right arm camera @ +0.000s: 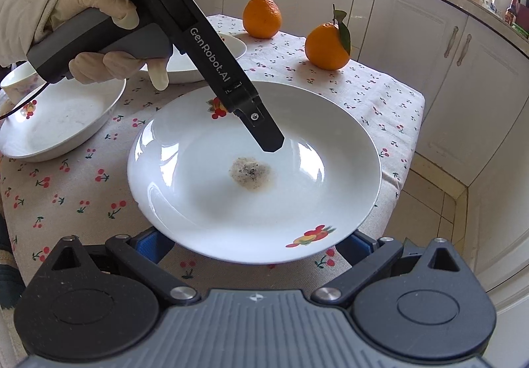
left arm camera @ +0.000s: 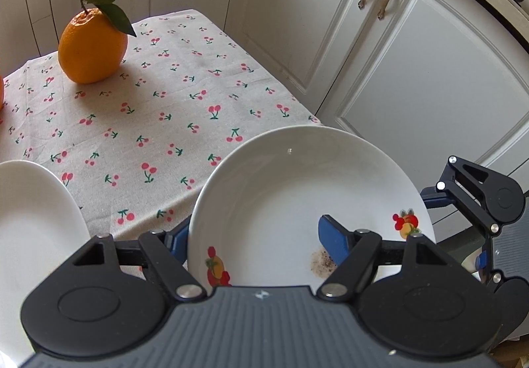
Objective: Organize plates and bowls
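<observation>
Plate point(right arm camera: 251, 202) with fruit decals and a brown speckled stain at its centre is the landmark: it sits at the near right corner of the desk point(right arm camera: 380, 97), which is covered by a cherry-print cloth, and part of its rim juts past the desk edge in the left wrist view. The left gripper point(left arm camera: 258, 242) straddles the plate's rim, one blue pad on the inner face beside the stain and the other outside and below the rim; the plate hides that second pad, so a pinch looks likely but full contact cannot be confirmed. A gloved hand point(right arm camera: 99, 20) holds this gripper by its handle, up and left of the plate. The right gripper point(right arm camera: 254, 245) stands spread, its blue fingers on either side of the plate's near edge; whether they touch it is hard to tell, since the rim covers their tips. Left of the plate lies a second white plate point(right arm camera: 56, 123), partly cut off, and a third plate point(right arm camera: 198, 63) behind the plate is mostly hidden by the hand and the left gripper. A cup point(right arm camera: 16, 83) shows only partly at the far left. Two oranges point(right arm camera: 325, 45) stand beyond the plate, one with leaves.
</observation>
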The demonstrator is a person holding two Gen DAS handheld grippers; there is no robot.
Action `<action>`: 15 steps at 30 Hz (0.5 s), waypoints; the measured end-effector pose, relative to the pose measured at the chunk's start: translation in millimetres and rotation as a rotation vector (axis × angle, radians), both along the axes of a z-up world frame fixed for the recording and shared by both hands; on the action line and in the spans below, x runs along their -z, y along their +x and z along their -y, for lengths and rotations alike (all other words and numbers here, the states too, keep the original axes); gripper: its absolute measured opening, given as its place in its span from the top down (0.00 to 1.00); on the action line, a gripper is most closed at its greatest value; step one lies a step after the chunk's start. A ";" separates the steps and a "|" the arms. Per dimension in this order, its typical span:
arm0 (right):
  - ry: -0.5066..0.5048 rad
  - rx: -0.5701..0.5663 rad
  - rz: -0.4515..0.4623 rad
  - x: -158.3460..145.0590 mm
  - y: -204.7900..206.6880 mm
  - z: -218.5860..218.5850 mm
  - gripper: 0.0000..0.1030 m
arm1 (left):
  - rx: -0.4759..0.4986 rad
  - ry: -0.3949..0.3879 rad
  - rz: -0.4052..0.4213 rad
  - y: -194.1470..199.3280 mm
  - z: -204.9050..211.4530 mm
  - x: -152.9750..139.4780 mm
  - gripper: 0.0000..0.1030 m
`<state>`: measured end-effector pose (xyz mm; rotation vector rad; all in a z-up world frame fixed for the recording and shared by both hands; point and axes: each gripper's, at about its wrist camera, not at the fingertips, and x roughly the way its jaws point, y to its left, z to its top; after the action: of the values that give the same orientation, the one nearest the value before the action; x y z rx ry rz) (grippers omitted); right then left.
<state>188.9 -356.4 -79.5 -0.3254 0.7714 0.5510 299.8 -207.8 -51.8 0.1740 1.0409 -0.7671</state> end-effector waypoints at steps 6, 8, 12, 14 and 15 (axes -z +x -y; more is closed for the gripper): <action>-0.002 0.015 -0.009 5.9 11.9 2.6 0.00 | -0.001 0.000 0.013 11.6 5.1 2.4 0.26; -0.004 0.020 -0.011 6.8 14.4 3.5 0.00 | 0.001 -0.003 0.010 15.4 6.4 3.7 0.26; 0.001 0.030 -0.015 7.6 20.5 5.5 0.00 | -0.001 -0.001 0.023 19.4 9.3 7.4 0.26; 0.007 0.037 -0.018 7.8 21.9 6.4 0.00 | -0.005 -0.008 0.026 21.5 9.7 8.0 0.26; 0.010 0.041 -0.020 8.2 23.3 6.9 0.00 | -0.006 -0.011 0.032 22.0 9.8 7.6 0.26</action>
<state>212.2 -363.3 -87.8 -0.2948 0.7930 0.5205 321.7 -217.6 -59.4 0.1732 1.0067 -0.7620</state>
